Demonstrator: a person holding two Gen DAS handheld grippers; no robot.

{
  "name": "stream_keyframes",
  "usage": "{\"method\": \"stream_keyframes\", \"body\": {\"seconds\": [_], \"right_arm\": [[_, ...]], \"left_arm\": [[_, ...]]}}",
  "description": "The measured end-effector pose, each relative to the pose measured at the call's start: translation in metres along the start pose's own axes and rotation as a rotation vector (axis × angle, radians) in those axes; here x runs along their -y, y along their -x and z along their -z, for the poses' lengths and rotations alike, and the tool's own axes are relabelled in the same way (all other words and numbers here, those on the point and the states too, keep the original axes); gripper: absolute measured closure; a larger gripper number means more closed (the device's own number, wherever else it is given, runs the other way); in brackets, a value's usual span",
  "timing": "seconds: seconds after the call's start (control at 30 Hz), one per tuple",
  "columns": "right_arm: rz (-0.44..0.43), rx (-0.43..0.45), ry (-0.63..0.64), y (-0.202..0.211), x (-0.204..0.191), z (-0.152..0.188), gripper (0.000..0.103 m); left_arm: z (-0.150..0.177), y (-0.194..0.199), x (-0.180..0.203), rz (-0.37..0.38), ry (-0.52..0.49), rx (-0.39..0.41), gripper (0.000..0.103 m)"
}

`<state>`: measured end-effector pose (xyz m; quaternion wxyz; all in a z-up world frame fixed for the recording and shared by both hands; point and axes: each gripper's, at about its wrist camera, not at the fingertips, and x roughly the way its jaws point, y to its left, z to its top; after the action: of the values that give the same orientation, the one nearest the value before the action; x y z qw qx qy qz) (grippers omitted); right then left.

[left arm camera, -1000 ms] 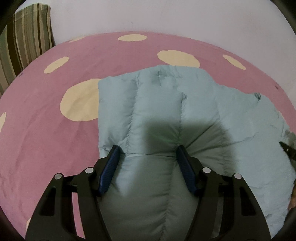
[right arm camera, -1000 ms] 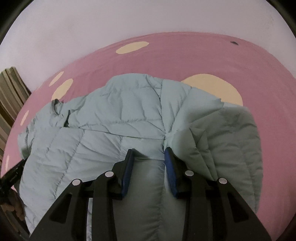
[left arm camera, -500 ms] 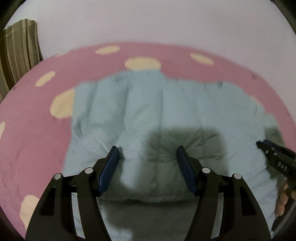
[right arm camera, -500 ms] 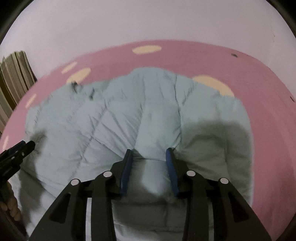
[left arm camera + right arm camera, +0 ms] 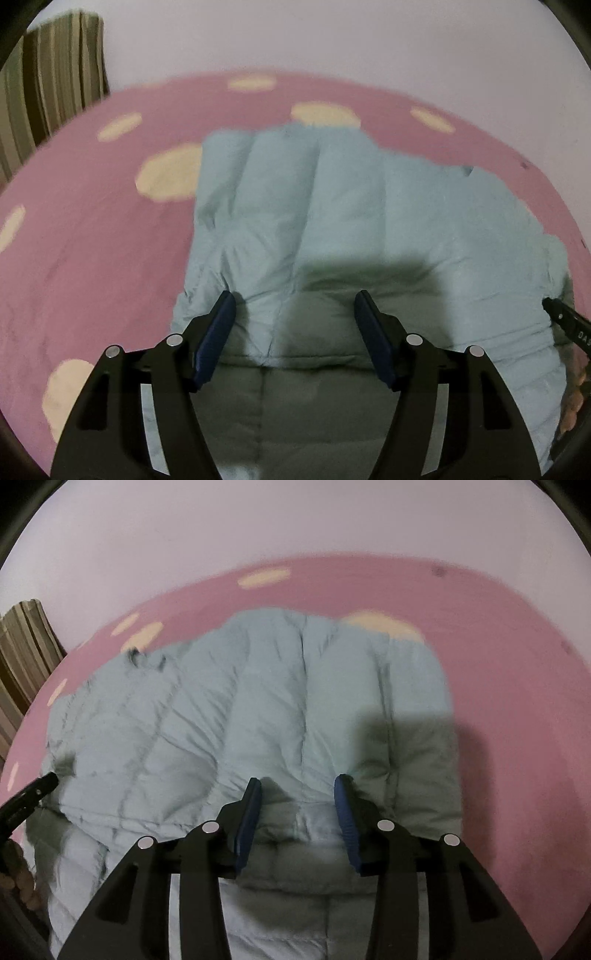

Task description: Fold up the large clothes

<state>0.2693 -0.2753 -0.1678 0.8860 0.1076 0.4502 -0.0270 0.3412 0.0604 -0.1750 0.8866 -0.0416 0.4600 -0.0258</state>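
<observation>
items: 1 pale blue puffer jacket (image 5: 332, 229), 2 tools, 1 striped cushion (image 5: 48, 85) at 10 o'clock | jacket: centre of pink spotted bed cover (image 5: 92, 229), folded | left tool (image 5: 295, 302): spread, over near fold | right tool (image 5: 298, 786): parted, fabric between pads, grip unclear | change: both tools drawn back from 1 s ago, jacket's far half now flatter

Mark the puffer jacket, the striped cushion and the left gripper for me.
puffer jacket (image 5: 332, 206), left wrist view, on a quilted panel of the upper layer.
striped cushion (image 5: 55, 74), left wrist view, on its striped face at the upper left.
left gripper (image 5: 295, 306), left wrist view, midway between its blue fingertips.
</observation>
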Motion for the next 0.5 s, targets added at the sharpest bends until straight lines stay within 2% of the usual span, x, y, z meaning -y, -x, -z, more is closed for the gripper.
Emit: {"method": "stream_keyframes", "body": {"seconds": [0.1,0.27,0.37,0.5], "right_arm": [[-0.017,0.008,0.007,-0.004,0.001,-0.001,0.061],[-0.048,0.071,-0.009,0.041,0.007,0.005,0.049],[-0.036,0.096,-0.003,0.071,0.019,0.02,0.044],[-0.041,0.076,-0.043,0.103,0.046,0.051,0.042]], "left_arm": [[-0.002,0.0,0.003,-0.011,-0.035,0.008,0.035],[0.004,0.037,0.001,0.021,-0.034,0.051,0.035],[0.021,0.066,-0.008,0.02,-0.043,0.074,0.033],[0.051,0.094,-0.032,0.028,0.004,0.076,0.031]]}}
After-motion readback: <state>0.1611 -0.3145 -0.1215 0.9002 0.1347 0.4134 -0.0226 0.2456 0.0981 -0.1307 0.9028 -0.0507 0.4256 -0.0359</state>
